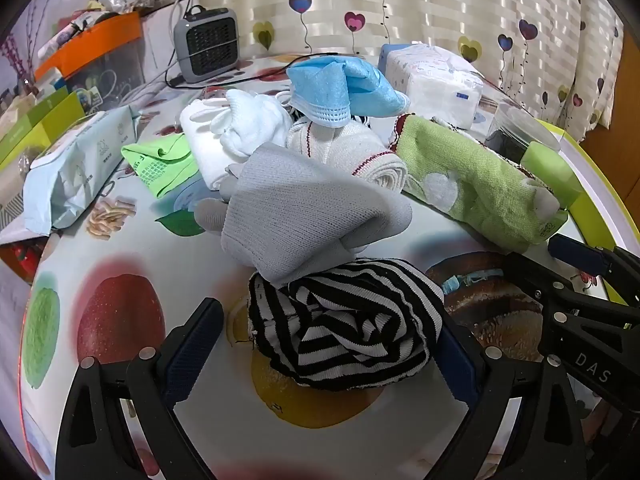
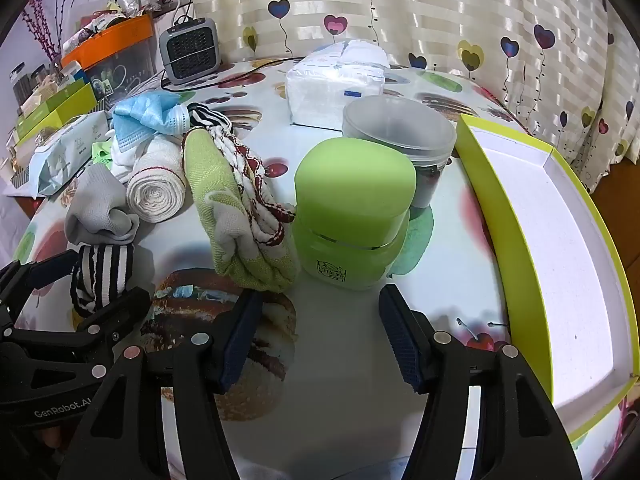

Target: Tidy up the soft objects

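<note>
your left hand-held gripper (image 1: pixel 320 344) is wide open, tipped down at the tabletop (image 1: pixel 132 248), and holds nothing yet. the striped cloth (image 1: pixel 348 320) sits bunched up between its two fingers, close to the near edge of the tabletop. one finger looks to brush the cloth, but i can't tell for sure. to grab it well, go down low so both fingers reach past the fat middle of the bunch, then squeeze slowly. try not to catch the grey knit piece (image 1: pixel 304 216) that leans on top of it at the back.

your right hand-held gripper (image 2: pixel 318 336) is open too and holds nothing. just past its fingers stands a green jar (image 2: pixel 352 212), with the green towel (image 2: pixel 236 216) touching it. the yellow-green box (image 2: pixel 560 264) lies open along the right edge of the tabletop. that looks like a good home for the soft things.
</note>
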